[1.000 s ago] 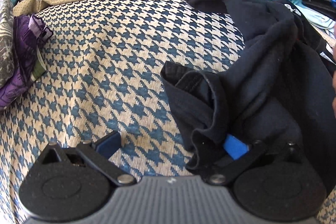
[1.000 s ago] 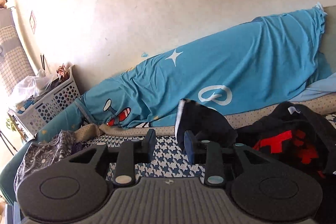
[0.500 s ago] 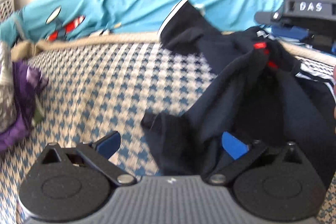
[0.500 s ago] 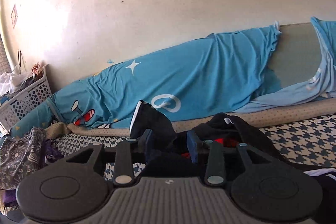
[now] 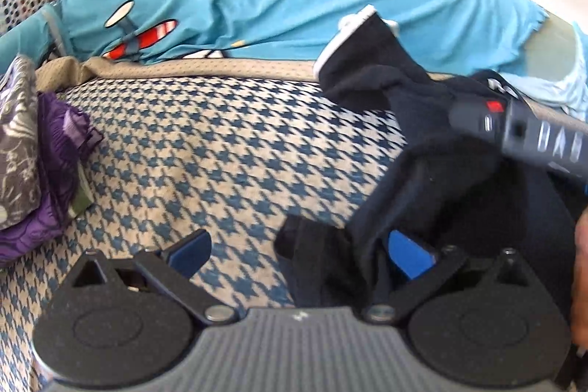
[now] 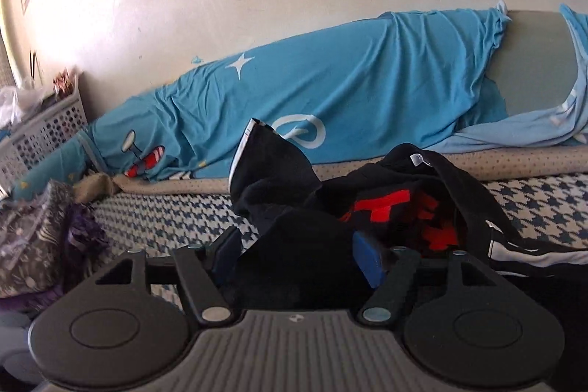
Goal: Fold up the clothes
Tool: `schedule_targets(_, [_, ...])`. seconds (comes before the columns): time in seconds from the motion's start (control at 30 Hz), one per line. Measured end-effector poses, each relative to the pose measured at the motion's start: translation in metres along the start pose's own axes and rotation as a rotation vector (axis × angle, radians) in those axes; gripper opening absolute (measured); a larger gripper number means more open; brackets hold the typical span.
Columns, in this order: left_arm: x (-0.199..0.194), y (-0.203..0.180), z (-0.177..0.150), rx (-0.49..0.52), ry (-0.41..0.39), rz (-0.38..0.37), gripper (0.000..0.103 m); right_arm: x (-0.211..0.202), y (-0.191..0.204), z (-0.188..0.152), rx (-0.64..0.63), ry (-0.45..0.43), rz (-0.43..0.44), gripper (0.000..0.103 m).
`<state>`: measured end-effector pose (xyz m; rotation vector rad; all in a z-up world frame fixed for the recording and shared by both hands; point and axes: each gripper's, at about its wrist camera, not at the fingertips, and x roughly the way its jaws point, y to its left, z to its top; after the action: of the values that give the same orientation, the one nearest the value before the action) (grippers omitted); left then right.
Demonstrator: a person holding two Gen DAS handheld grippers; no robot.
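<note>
houndstooth bed (image 5: 228,149), black garment (image 6: 294,245), purple clothes (image 5: 55,171)

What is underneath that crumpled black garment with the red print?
The black garment lies on a blue-and-cream houndstooth cover, which shows all around it. Whether anything else lies beneath it cannot be seen; the bunched cloth hides that patch. Both grippers are open around its folds.

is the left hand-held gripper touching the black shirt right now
Touching. In the left wrist view, the black shirt drapes over the right blue pad of the open left hand-held gripper; the other pad sits clear over the houndstooth cover.
</note>
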<state>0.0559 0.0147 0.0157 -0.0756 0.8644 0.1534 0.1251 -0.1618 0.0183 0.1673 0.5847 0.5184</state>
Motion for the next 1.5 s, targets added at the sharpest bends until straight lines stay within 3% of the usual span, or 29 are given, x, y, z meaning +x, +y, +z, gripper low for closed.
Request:
schedule_targets(0.03, [0.000, 0.003, 0.002, -0.011, -0.002, 0.005, 0.103, 0.002, 0.003, -0.003, -0.026, 0.006, -0.007, 0.056])
schedule_targets(0.07, [-0.001, 0.007, 0.004, -0.022, -0.004, 0.009, 0.103, 0.005, 0.006, -0.006, -0.052, 0.012, -0.015, 0.034])
schedule_targets(0.13, [-0.001, 0.015, 0.008, -0.049, -0.010, 0.020, 0.103, 0.009, 0.012, -0.012, -0.104, 0.025, -0.030, 0.016])
schedule_targets(0.2, [-0.003, 0.024, 0.014, -0.086, -0.020, 0.029, 0.103, 0.014, 0.018, -0.018, -0.155, 0.037, -0.045, 0.011])
schedule_targets(0.4, [-0.009, 0.050, 0.028, -0.188, -0.053, 0.024, 0.103, 0.009, 0.029, -0.024, -0.124, 0.056, 0.063, 0.009])
schedule_targets(0.63, [-0.013, 0.045, 0.031, -0.169, -0.079, -0.005, 0.103, 0.011, 0.063, -0.048, -0.209, 0.106, 0.166, 0.009])
schedule_targets(0.83, [-0.002, 0.032, 0.028, -0.119, -0.038, -0.032, 0.103, 0.016, 0.077, -0.068, -0.262, 0.130, 0.166, 0.013])
schedule_targets(1.03, [0.014, 0.026, 0.024, -0.120, 0.029, -0.023, 0.103, 0.006, 0.072, -0.061, -0.266, 0.151, 0.186, 0.020])
schedule_targets(1.17, [0.014, 0.024, 0.023, -0.122, 0.030, -0.017, 0.103, -0.011, 0.071, -0.058, -0.312, 0.164, 0.194, 0.025])
schedule_targets(1.33, [0.013, 0.019, 0.022, -0.110, 0.023, -0.011, 0.103, -0.038, 0.065, -0.057, -0.370, 0.138, 0.159, 0.025])
schedule_targets(1.5, [0.011, 0.010, 0.021, -0.084, 0.004, -0.018, 0.103, -0.062, 0.041, -0.048, -0.346, 0.094, 0.084, 0.025])
